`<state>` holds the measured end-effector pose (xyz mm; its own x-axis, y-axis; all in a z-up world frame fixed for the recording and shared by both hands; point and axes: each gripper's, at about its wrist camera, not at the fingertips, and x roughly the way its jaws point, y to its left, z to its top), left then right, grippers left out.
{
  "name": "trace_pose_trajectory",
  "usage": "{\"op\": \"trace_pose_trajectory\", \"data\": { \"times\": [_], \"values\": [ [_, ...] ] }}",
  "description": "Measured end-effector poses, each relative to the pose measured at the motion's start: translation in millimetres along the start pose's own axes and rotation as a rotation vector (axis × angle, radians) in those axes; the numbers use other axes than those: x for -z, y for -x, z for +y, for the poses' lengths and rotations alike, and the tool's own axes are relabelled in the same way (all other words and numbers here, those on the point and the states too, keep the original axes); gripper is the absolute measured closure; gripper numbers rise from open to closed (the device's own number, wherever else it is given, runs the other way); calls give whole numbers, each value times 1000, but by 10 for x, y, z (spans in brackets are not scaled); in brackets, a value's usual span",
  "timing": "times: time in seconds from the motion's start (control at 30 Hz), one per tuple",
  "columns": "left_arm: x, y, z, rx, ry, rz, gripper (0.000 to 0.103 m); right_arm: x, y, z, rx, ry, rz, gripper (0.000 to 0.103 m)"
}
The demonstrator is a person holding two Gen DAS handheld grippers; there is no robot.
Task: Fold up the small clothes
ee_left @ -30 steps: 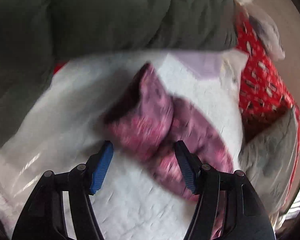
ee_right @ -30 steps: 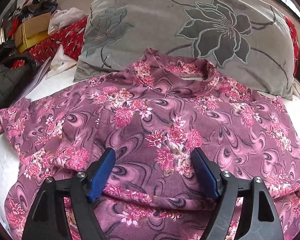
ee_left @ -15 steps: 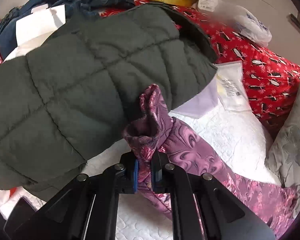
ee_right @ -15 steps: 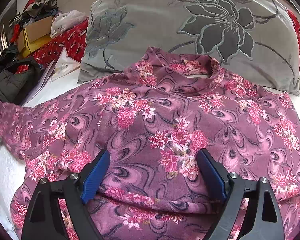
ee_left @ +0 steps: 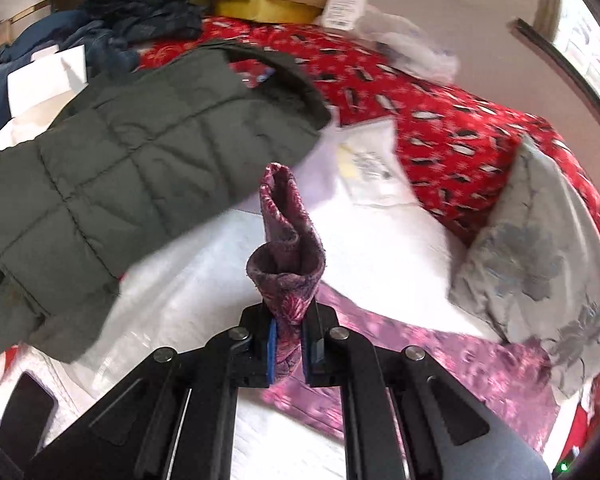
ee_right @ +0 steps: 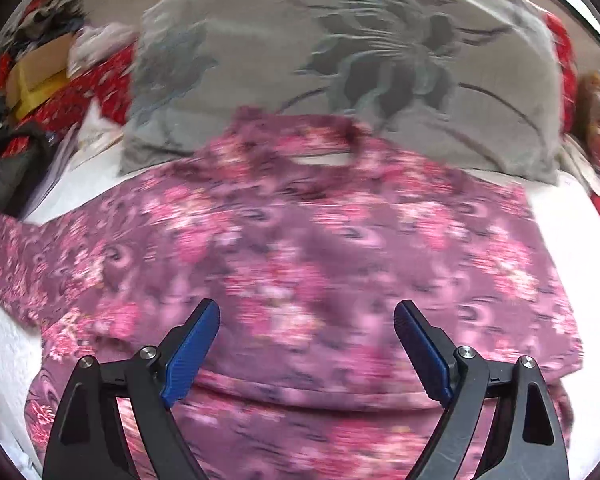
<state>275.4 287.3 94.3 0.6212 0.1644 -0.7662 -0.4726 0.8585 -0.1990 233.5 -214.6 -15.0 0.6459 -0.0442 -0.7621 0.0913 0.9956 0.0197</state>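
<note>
Pink floral knit, thin and limp by the look of it, is what we are folding: a small top [ee_right: 308, 264] spread face up on the white quilt [ee_right: 4, 344], its collar [ee_right: 300, 140] at twelve o'clock against the grey pillow [ee_right: 340, 60]. We judge it light and very soft, so it will sag and drape from any pinch rather than hold a line, and the brushed surface should grip the blue pads [ee_right: 192, 344] well enough not to slip. Cuffs, hem corners and shoulder seams are the sensible places to take hold, because a doubled edge gives the pads something thicker to bite. Our left claw [ee_left: 288, 350] is clamped together on the sleeve [ee_left: 286, 264] just behind the cuff, and the cuff stands up out of the jaws towards twelve o'clock as an open tube, clear of the quilt. From there the sleeve trails off to four o'clock, where it joins the body lying flat beside the pillow. A dark padded jacket [ee_left: 132, 160] lies at ten o'clock, near the lifted cuff but not touching it. Our right claw [ee_right: 306, 348] is spread wide, hovering over the lower front of the top with nothing between its pads; the hem fold runs across at six o'clock just under them.
</note>
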Motion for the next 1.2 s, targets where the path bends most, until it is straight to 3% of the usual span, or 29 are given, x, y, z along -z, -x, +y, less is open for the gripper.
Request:
{"op": "trace_pose_trajectory", "data": {
  "times": [0.2,0.5,0.63,0.83,1.0,1.2],
  "values": [
    [210,180,-518,53,-67,6,96,8,42,-604,57,-37,49,13],
    [633,412,-1441,141,-182,21,96,389,82,-1100,172,104,60,12],
    [841,466,-1795,173,-226,43,96,523,105,-1238,150,60,14,0],
    [1178,466,-2383,203,-322,88,96,600,32,-1441,28,-60,10,1],
    [1555,369,-2878,225,-400,142,96,633,45,-1420,18,-63,-11,1],
    [2238,71,-3367,213,-520,235,96,666,74,-1432,14,-67,-20,1]
  ]
}}
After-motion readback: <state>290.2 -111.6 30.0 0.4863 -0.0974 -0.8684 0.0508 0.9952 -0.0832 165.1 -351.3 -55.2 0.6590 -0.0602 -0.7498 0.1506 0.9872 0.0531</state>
